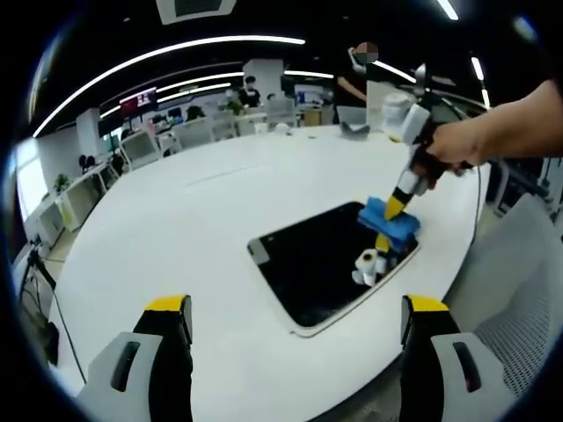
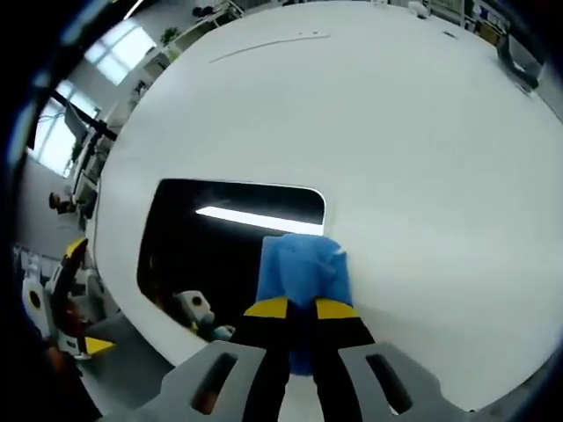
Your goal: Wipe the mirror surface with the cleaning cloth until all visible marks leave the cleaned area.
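In the right gripper view, the folded blue cleaning cloth lay partly hidden: its near end disappeared between the closed yellow-tipped black jaws of the right gripper. The cloth also covered part of the dark rectangular mirror with its white frame. The mirror's near corner was masked by the gripper body. In the left gripper view, the person's hand was cut off at the forearm by the picture's edge. Distant people and office desks behind the white round table were too small and blurred to make out.
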The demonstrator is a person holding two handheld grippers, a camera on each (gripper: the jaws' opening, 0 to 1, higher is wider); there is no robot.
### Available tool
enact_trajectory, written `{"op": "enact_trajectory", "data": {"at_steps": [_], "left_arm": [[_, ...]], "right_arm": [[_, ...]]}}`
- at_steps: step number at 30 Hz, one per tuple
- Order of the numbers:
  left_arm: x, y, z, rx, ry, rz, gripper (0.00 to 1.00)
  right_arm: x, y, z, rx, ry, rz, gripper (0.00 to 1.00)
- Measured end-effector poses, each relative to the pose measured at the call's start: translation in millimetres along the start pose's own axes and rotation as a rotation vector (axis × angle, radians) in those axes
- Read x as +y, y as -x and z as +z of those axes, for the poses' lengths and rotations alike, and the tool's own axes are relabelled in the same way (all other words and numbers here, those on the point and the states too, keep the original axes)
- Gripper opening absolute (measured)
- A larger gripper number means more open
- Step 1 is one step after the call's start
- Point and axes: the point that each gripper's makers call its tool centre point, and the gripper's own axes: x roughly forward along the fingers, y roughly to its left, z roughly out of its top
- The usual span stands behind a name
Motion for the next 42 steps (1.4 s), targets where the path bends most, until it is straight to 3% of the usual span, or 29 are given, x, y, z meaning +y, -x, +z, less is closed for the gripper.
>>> {"op": "enact_trajectory", "data": {"at_steps": [26, 42], "left_arm": [[-0.7, 0, 0.5, -0.002, -0.012, -0.005, 0.99], [0.3, 0, 0.0, 0.0, -0.01, 0.002, 0.99]], "right_arm": [[11, 11, -36.6, 0.026, 0.017, -0.007, 0.03], [13, 13, -48.0, 0.032, 0.001, 0.003, 0.03]]}}
